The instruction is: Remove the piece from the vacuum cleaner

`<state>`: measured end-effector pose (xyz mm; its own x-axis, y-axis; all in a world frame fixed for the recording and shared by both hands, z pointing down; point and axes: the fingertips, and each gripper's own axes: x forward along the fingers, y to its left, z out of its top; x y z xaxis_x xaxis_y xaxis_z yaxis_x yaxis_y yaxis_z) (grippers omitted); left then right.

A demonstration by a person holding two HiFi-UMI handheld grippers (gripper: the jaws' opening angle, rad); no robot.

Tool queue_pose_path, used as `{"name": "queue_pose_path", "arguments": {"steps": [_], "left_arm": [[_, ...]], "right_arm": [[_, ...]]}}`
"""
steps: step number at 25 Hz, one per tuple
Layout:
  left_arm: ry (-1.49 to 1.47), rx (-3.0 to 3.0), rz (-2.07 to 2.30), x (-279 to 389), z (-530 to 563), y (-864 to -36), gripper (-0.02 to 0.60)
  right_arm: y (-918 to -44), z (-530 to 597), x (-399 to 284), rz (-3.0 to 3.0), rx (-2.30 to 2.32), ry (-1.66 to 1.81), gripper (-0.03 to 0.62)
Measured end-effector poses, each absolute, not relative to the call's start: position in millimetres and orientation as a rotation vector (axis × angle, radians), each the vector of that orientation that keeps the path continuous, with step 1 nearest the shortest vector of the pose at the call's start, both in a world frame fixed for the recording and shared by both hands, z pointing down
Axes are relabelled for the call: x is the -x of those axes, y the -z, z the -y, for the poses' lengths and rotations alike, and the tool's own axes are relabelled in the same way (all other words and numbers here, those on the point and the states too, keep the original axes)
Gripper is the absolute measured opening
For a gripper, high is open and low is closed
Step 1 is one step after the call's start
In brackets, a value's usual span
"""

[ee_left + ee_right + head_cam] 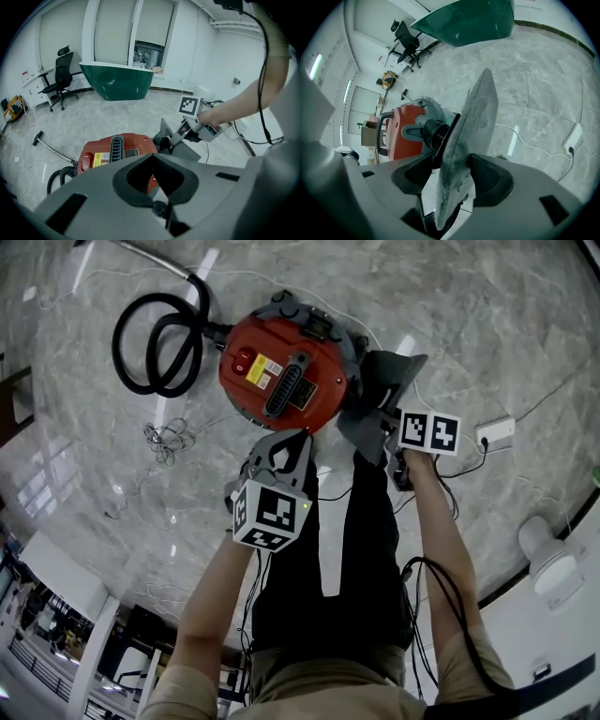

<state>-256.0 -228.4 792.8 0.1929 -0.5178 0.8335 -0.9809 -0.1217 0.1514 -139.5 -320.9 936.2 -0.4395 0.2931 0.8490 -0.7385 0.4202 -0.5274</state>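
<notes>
I count: one vacuum cleaner (281,371), one hose (119,343), one grey piece (389,371), one power strip (494,432), two grippers: left gripper (281,452), right gripper (380,426).

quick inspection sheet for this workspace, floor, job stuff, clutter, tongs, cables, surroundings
surface: glossy grey marble floor.
job's things: red vacuum cleaner, black hose coiled beside it; grey flat piece standing on edge at the vacuum's black collar.
clutter: white rounded object near the wall.
grippers: left gripper tongs shut, empty, close to the vacuum; right gripper tongs shut on the grey flat piece.
cables: thin tangled cord; white power strip with leads.
surroundings: green tub-shaped unit, black office chair.
</notes>
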Motion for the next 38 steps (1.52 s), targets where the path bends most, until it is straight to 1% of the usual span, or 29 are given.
{"name": "queue_pose_path", "arguments": {"steps": [3,4,8,9,10,18,23,38], "left_arm": [[-0.809,-1.746,1.415,255,229,-794,-0.006],[-0.809,-1.746,1.413,255,229,-795,-0.006],[-0.802,-1.742,1.399,249,227,-797,-0.006],[-0.801,-1.742,1.396,248,226,-798,-0.006],[-0.801,-1.742,1.394,247,225,-798,-0.006],[-0.801,-1.737,1.382,244,222,-802,-0.006],[-0.788,-1.730,1.382,242,220,-805,-0.006],[-0.789,-1.735,1.371,236,222,-808,-0.006]], "right_arm": [[-938,319,135,1.618,-0.367,-1.226,0.255],[-938,318,134,1.616,-0.353,-1.222,0.239],[-936,315,129,1.621,-0.332,-1.195,0.077],[-937,315,127,1.622,-0.339,-1.185,0.053],[-938,316,125,1.624,-0.346,-1.181,0.046],[-947,325,106,1.635,-0.396,-1.101,0.028],[-947,316,88,1.656,-0.393,-1.155,0.028],[-934,330,104,1.691,-0.441,-1.240,0.028]]}}
